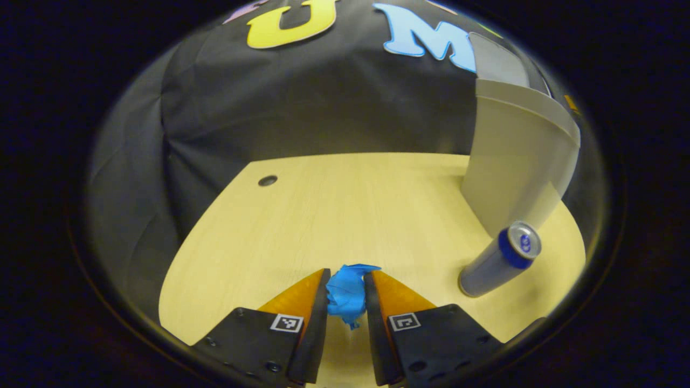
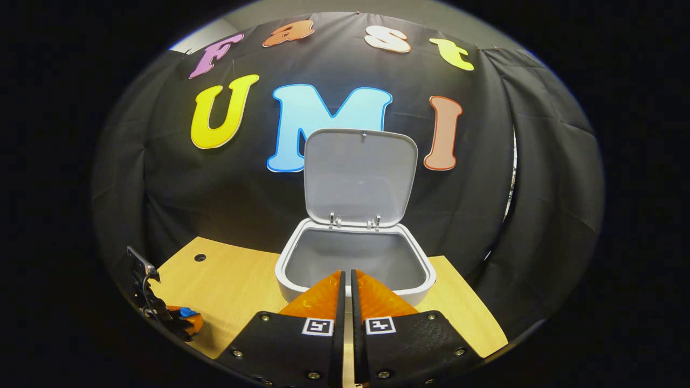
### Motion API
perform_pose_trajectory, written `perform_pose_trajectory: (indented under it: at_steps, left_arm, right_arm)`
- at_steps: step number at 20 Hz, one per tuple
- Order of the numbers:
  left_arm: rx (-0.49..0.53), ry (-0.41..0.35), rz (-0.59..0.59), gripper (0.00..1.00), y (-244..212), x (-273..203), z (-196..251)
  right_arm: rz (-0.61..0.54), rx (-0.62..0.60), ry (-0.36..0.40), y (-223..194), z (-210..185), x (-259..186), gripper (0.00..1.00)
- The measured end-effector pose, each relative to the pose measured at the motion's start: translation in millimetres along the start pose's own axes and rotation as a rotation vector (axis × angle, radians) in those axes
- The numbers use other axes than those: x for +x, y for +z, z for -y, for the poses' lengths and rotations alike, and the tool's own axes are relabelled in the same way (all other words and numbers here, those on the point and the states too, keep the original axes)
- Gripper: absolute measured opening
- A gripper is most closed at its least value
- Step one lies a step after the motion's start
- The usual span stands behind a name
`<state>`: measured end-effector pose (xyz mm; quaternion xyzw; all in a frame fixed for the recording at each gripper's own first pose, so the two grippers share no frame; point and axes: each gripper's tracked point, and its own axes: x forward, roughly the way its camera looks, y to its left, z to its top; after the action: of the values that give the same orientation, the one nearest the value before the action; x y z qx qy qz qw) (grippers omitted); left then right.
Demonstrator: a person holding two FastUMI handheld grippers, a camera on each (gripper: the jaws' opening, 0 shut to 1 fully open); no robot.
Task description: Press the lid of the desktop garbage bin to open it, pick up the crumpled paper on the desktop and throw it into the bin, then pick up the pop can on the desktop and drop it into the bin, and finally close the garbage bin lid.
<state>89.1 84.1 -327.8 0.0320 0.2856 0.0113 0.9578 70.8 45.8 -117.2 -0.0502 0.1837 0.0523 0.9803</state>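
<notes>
Crumpled paper (image 1: 347, 293): clamped in left claw (image 1: 346, 285), low over table (image 1: 334, 215). Bin (image 2: 356, 264): lid (image 2: 360, 175) upright, mouth open, at frame right of the paper, behind pop can (image 1: 498, 261). Right claw (image 2: 347, 288): together, empty, facing bin.

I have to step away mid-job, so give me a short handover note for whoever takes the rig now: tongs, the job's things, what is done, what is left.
Left tongs: shut on the blue crumpled paper, low over the wooden desktop.
Right tongs: shut with nothing between them, in front of the bin's opening.
White garbage bin: lid open and upright; what shows of the inside looks bare.
Pop can: standing on the desktop beside the bin, untouched.
Done: lid opened, paper gripped.
Left: drop the paper in the bin, then pick up the can and drop it in, then close the lid.
</notes>
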Motion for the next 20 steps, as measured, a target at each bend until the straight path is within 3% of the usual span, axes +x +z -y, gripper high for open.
perform_pose_trajectory:
  at_steps: [1,2,11,14,19,20]
  left_arm:
    - [0.016,-0.016,0.028,0.44,46.0,4.9,-3.1]
    - [0.03,-0.03,0.057,0.45,61.8,0.8,5.6]
    - [0.115,-0.169,0.295,0.46,197.8,-35.5,86.7]
    - [0.135,-0.217,0.37,0.41,241.2,-46.3,118.0]
    - [0.163,-0.307,0.479,0.46,306.7,-63.6,178.5]
    - [0.172,-0.324,0.493,0.41,316.2,-65.8,191.1]
  right_arm:
    - [-0.001,0.005,0.001,-1.9,0.8,-1.3,0.08]
    - [-0.003,0.009,0.003,-3.2,1.0,-2.0,0.07]
    - [-0.015,0.058,-0.035,-19.3,30.9,-15.3,0.07]
    - [-0.016,0.075,-0.062,-22.7,48.3,-20.1,0.07]
    - [-0.016,0.108,-0.104,-29.2,73.7,-27.1,0.07]
    - [-0.018,0.115,-0.112,-30.4,78.4,-28.8,0.07]
